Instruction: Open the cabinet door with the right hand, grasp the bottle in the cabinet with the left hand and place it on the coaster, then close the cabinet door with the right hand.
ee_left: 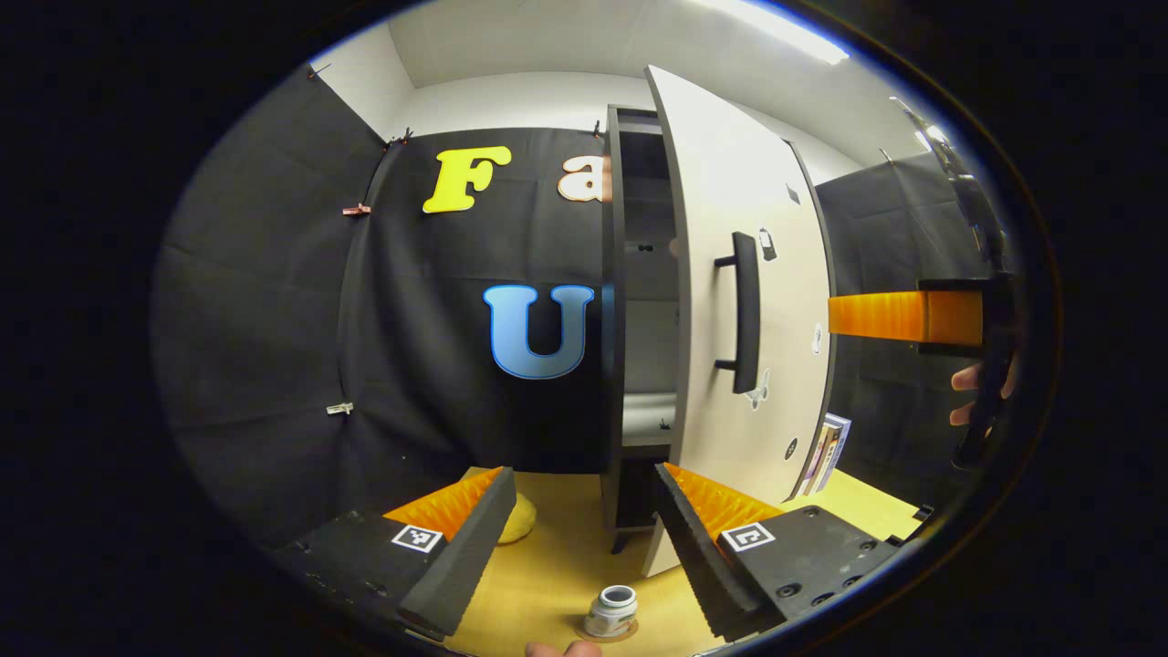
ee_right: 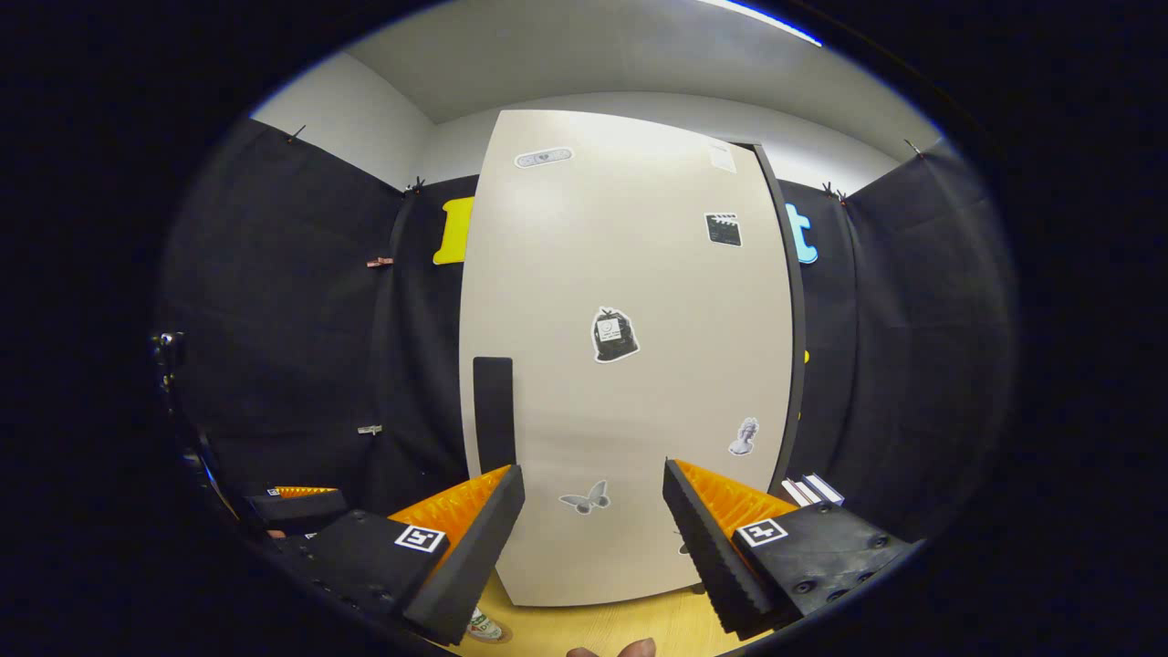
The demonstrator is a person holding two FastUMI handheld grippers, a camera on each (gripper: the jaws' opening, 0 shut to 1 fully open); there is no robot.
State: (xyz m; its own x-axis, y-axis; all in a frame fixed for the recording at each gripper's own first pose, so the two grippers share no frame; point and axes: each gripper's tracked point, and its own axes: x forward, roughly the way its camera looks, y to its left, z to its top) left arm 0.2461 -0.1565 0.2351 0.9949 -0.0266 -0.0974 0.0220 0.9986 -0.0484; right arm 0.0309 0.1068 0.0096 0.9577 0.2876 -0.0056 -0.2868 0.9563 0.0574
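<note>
In the left gripper view the left claw [ee_left: 579, 525] stands wide open with nothing between its fingers, held above the yellow worktop [ee_left: 566, 566]. Down at 6 o'clock, between the fingers and closer to the camera, the small white bottle [ee_left: 611, 610] sits upright on a round coaster [ee_left: 607, 630], clear of both fingers. Straight ahead stands the cabinet [ee_left: 639, 319], its pale door [ee_left: 748, 301] swung partly open so the dark shelves show in the gap at 12 o'clock. A black handle [ee_left: 745, 312] runs upright on the door's face. At 3 o'clock the right claw [ee_left: 903, 317] shows from the side, just beside the door's far edge, with a hand [ee_left: 972, 392] behind it; whether it touches the door I cannot tell.

In the right gripper view the right claw [ee_right: 593, 529] is wide open and empty, facing the door [ee_right: 630, 365] close up, the handle [ee_right: 494, 411] at 9 o'clock of centre. The bottle [ee_right: 484, 627] peeks out at 7 o'clock.
</note>
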